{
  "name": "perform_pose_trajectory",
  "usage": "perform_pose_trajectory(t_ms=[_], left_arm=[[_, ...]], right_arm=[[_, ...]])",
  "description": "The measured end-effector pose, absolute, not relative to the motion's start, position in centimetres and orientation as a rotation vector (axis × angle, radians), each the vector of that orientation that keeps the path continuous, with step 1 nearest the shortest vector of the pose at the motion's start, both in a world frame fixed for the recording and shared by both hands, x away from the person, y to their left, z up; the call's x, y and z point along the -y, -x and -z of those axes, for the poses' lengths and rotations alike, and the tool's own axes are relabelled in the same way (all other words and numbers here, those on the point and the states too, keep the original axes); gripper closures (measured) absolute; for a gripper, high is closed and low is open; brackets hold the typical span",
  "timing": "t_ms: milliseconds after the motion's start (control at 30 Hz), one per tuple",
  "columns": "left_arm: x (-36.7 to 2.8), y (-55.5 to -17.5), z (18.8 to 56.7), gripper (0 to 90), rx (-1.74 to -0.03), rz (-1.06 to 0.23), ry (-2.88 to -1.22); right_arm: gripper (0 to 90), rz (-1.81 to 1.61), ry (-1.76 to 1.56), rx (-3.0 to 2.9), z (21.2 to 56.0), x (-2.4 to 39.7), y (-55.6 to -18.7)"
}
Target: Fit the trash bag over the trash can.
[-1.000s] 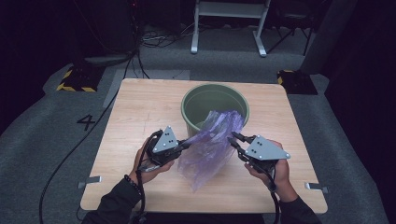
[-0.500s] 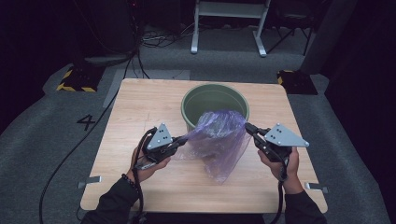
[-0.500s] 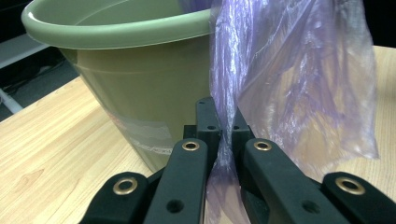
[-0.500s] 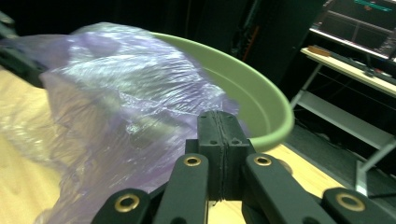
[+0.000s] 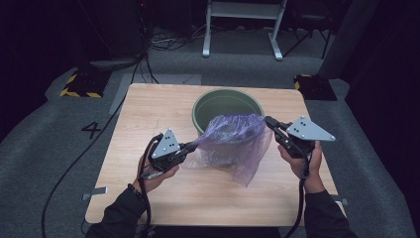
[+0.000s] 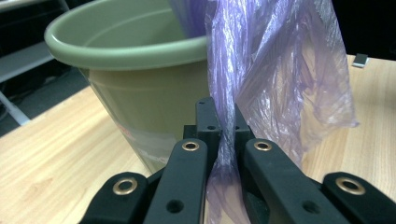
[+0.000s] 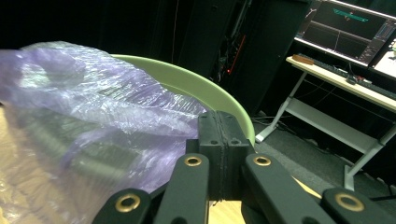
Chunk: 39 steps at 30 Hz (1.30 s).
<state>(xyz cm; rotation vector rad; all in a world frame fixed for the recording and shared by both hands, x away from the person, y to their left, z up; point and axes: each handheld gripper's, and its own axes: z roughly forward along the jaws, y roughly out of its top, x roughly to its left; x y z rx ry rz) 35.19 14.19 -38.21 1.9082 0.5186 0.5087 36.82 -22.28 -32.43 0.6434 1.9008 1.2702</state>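
One digit, a black "4" (image 5: pixel 92 130), is marked on the grey floor left of the table (image 5: pixel 148 114); the pale label on the bucket's side is too blurred to read. Thin, crinkled, see-through purple plastic makes up the bag (image 5: pixel 233 144), stretched in front of the green bucket (image 5: pixel 208 106) and partly over its near rim. At the bag's left edge, the left gripper (image 5: pixel 190 147) is clamped on a bunched fold; at its right edge, the right gripper (image 5: pixel 269 123) is pressed tight on the bag.
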Motion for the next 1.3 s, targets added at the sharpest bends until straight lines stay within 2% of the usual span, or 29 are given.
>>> perform_pose_trajectory(t_ms=[400,467,600,867,967,1067,1267,1300], left_arm=[[-15.0,-35.5,37.6,88.7,-0.516,-0.518,-1.865],[-14.7,-35.5,37.6,88.7,-0.52,-0.513,-1.874],[-14.6,-35.4,37.6,88.7,-0.518,-0.508,-1.88],[-14.5,-35.4,37.8,88.7,-0.531,-0.503,-1.897],[-14.4,-35.4,37.8,88.6,-0.528,-0.497,-1.902],[-14.2,-35.5,37.8,88.5,-0.529,-0.503,-1.909],[-14.2,-35.4,37.8,88.3,-0.534,-0.506,-1.907],[-14.2,-35.5,37.8,88.3,-0.535,-0.506,-1.906]], right_arm=[[89.9,-1.256,-0.68,-1.938,32.2,21.8,-40.5],[79.9,-1.29,-0.702,-1.968,32.3,22.0,-41.1],[71.0,-1.331,-0.673,-1.999,32.4,22.3,-40.1],[42.4,-1.327,-0.643,-2.02,31.6,23.3,-37.0],[41.0,-1.35,-0.605,-2.017,31.1,23.7,-35.7],[38.4,-1.312,-0.49,-2.063,31.0,23.2,-32.9],[37.2,-1.301,-0.445,-2.102,33.0,22.0,-30.7],[36.0,-1.242,-0.427,-2.128,34.2,21.2,-30.3]])
